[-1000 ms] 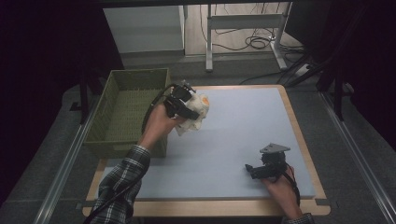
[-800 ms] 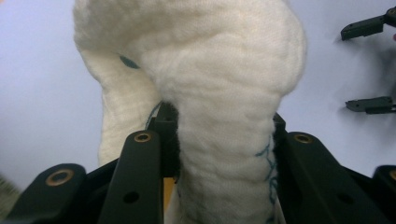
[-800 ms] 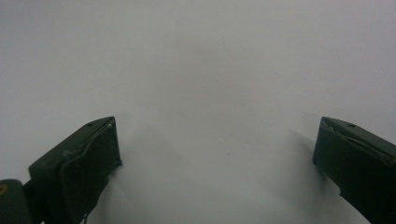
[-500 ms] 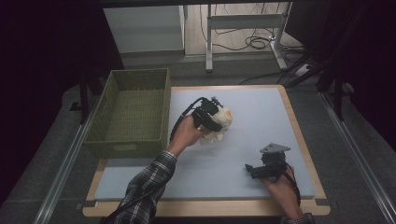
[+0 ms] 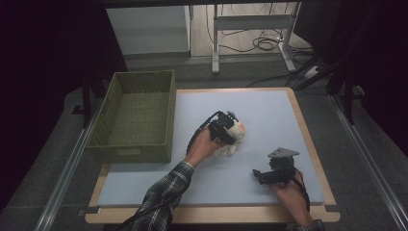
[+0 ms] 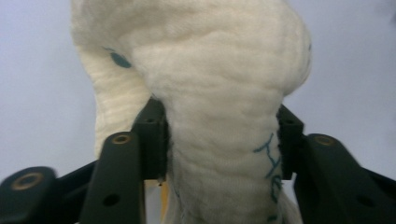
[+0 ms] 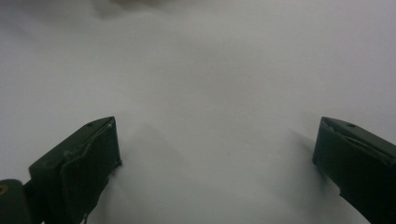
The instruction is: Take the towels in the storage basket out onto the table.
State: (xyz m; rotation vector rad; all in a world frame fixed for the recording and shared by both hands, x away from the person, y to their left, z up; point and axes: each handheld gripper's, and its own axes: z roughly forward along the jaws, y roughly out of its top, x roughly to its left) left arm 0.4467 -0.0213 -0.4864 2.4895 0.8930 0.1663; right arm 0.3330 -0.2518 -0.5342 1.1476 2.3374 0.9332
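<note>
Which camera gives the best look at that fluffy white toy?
The left gripper view: the toy sits close up between the black jaws, showing cream plush and teal stitching. In the high view it is small, partly behind the left gripper. The right gripper view faces the mat.

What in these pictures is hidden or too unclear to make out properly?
- The cream plush toy: in the high view the left gripper and hand cover much of it; in the left gripper view the frame's edges crop it, so what it depicts is unclear.
- Teal stitching: too cropped to read.
- Whether the jaws press the toy: cannot tell.
- The green basket: the near wall hides part of its floor.
- The right gripper: small and dim in the high view.
</note>
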